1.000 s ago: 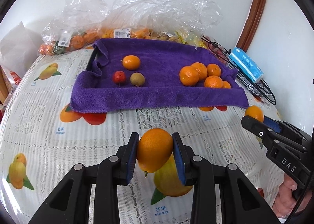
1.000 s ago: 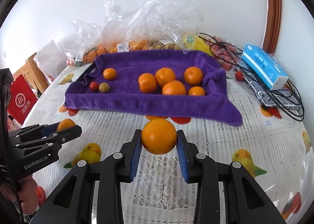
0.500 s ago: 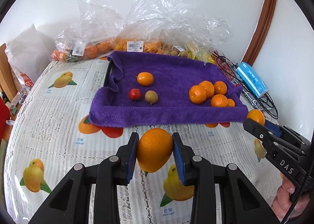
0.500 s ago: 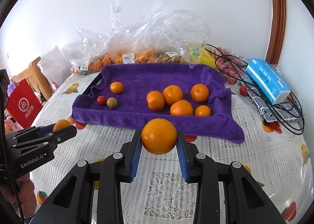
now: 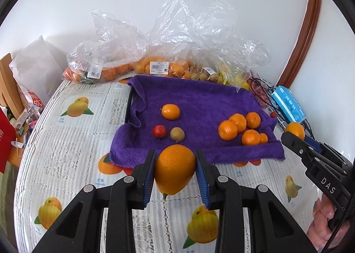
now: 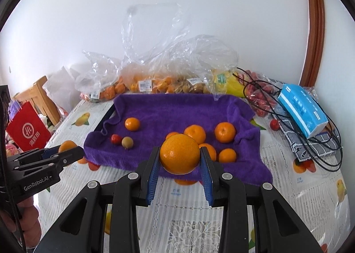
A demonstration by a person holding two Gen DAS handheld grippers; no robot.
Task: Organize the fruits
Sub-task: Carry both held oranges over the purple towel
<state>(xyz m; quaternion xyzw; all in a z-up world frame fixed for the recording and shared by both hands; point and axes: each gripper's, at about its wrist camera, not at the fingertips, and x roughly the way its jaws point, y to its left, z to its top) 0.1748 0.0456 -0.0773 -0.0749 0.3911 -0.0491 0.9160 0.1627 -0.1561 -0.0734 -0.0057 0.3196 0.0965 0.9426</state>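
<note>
Purple towel (image 6: 177, 111) spread over a dark tray (image 5: 128, 106) on the table, tray edge only visible at the towel's left side. On towel: lone mandarin (image 6: 132, 124), small red fruit (image 6: 116, 139) and brownish-green fruit (image 6: 127, 142) touching, cluster of mandarins (image 5: 241, 128) toward the right. Left gripper (image 5: 175, 173) clenched on an orange with a tapered bottom end (image 5: 174, 168), held above the tablecloth (image 5: 73, 155) just short of the towel's near edge. Right gripper (image 6: 180, 162) clamped on a round orange (image 6: 180, 156), also raised, near the towel's front edge. "DAS" readable on right gripper body in left wrist view, "GenRobot.AI" on left gripper body in right wrist view. Tablecloth printed with fruit pictures, "mango" caption legible under several. Clear plastic bags (image 6: 159, 62) along the wall holding oranges and small brownish fruit, white barcode price stickers on them, text too small to read. Blue tissue pack (image 6: 302, 110) at right, printing not legible, lying on a checked cloth with black cables (image 6: 328, 142). Red bag (image 6: 27, 130) at left with white circular logo and Chinese characters. Small red fruit (image 6: 275, 124) loose beside the cables.
</note>
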